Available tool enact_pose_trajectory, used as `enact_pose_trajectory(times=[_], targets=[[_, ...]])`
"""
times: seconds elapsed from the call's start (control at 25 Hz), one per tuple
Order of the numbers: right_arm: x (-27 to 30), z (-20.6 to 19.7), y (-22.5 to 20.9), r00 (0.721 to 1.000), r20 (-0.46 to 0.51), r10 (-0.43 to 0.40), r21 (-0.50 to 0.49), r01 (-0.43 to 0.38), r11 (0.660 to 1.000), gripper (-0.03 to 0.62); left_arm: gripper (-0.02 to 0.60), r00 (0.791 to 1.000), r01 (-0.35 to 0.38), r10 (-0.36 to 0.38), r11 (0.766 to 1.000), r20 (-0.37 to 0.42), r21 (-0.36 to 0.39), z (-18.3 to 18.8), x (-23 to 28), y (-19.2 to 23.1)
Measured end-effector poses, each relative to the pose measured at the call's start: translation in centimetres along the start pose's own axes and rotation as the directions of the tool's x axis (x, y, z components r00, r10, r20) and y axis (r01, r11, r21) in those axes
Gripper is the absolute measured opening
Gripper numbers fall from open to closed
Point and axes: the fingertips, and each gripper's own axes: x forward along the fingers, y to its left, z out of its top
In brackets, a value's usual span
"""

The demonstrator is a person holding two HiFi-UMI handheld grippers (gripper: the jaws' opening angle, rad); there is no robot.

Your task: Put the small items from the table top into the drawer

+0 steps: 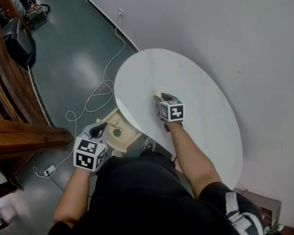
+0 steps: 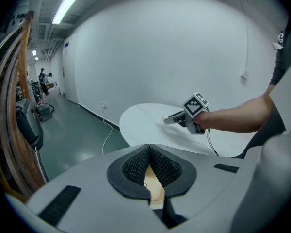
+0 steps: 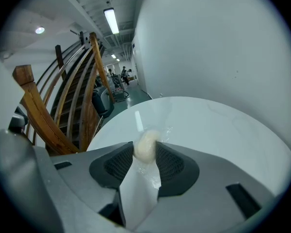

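Note:
A small cream lump in a clear wrapper (image 3: 145,146) is pinched between the pads of my right gripper (image 3: 146,152), which is shut on it just above the white oval table (image 3: 213,125). In the head view that gripper (image 1: 158,97) hangs over the table's (image 1: 206,82) left half. My left gripper (image 1: 100,129) hovers off the table's edge, over the open wooden drawer (image 1: 131,134); its tips meet with nothing between them (image 2: 149,147). A green round item (image 1: 117,132) lies in the drawer.
White cables (image 1: 90,101) and a power strip (image 1: 49,170) lie on the green floor to the left. Curved wooden railings (image 1: 12,87) stand further left. A white wall (image 1: 225,18) runs behind the table.

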Motion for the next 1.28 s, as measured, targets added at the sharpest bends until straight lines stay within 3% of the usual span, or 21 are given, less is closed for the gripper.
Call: enact_pose_trajectory(times=[0.72, 1.0, 1.28], targets=[[-2.8, -1.6, 12.5, 0.988, 0.014, 0.151, -0.084, -0.150, 0.985, 0.147, 0.015, 1.000, -0.002, 0.001, 0.999, -0.005, -0.034, -4.3, -2.6, 2.6], [-2.5, -3.6, 17.2, 0.976, -0.029, 0.215, -0.131, -0.217, 0.967, 0.147, 0.015, 1.000, -0.018, 0.018, 0.998, -0.007, -0.062, -6.4, -4.0, 3.5], [-1.6, -6.9, 22.7, 0.947, -0.123, 0.296, -0.203, -0.316, 0.927, 0.148, 0.015, 0.999, -0.016, 0.013, 0.996, -0.038, -0.087, -9.0, -4.7, 3.7]])
